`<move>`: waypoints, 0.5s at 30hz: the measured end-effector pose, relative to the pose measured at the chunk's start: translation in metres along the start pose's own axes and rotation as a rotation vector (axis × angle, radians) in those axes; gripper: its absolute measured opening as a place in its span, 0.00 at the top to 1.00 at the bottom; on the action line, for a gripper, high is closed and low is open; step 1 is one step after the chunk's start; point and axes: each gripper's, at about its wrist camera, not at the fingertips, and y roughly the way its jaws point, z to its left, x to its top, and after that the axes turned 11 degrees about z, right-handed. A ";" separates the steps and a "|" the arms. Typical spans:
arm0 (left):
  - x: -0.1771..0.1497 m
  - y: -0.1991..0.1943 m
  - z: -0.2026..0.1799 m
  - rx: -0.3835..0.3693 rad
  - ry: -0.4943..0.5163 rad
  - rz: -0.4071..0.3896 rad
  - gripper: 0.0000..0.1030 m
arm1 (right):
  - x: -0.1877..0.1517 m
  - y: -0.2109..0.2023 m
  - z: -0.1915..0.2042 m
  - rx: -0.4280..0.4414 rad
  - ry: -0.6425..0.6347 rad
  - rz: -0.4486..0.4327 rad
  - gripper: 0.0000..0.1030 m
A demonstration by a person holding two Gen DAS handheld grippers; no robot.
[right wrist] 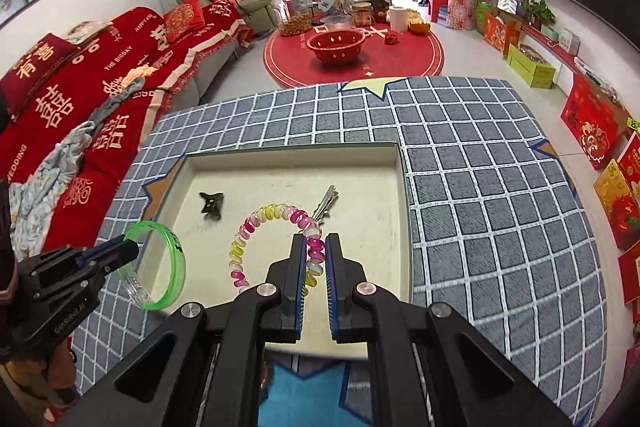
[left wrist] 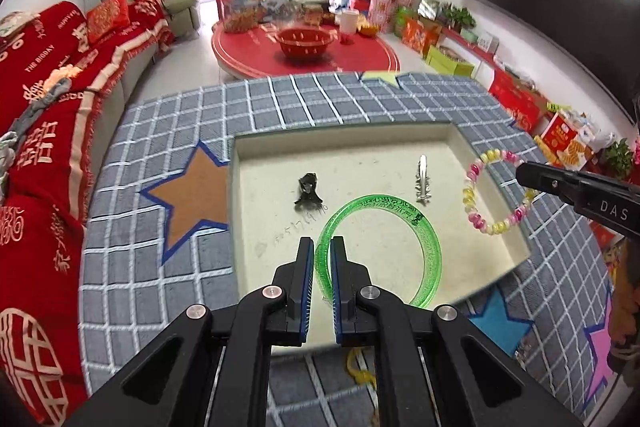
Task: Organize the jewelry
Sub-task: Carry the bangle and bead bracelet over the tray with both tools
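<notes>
left gripper [left wrist: 322,247] is clamped on the rim of a translucent green plastic bangle [left wrist: 416,223], holding it up over the shallow cream square tray [left wrist: 340,143]. right gripper [right wrist: 316,245] is pinching a pink, yellow and white spiral coil bracelet [right wrist: 256,223], also lifted above the tray. down on the tray floor there's a small dark claw hair clip [left wrist: 308,189] and a silver metal alligator clip [left wrist: 423,179], well apart. tray sits on a grey checked cloth with star patches [right wrist: 480,167].

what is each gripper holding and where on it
The left gripper pinches the green bangle by its rim. The right gripper pinches the pink and yellow beaded bracelet by its beads on one side.
</notes>
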 end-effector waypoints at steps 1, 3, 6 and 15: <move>0.004 0.008 -0.001 -0.003 0.003 0.016 0.79 | 0.003 0.007 -0.002 -0.002 0.005 0.012 0.90; 0.010 0.023 -0.004 -0.009 0.011 0.049 0.79 | 0.008 0.023 -0.009 -0.005 0.024 0.042 0.90; 0.017 0.044 -0.010 -0.003 0.024 0.088 0.79 | 0.011 0.044 -0.020 -0.006 0.053 0.082 0.90; 0.034 0.084 -0.016 0.077 0.030 0.101 0.79 | 0.023 0.080 -0.035 -0.088 0.076 0.092 0.90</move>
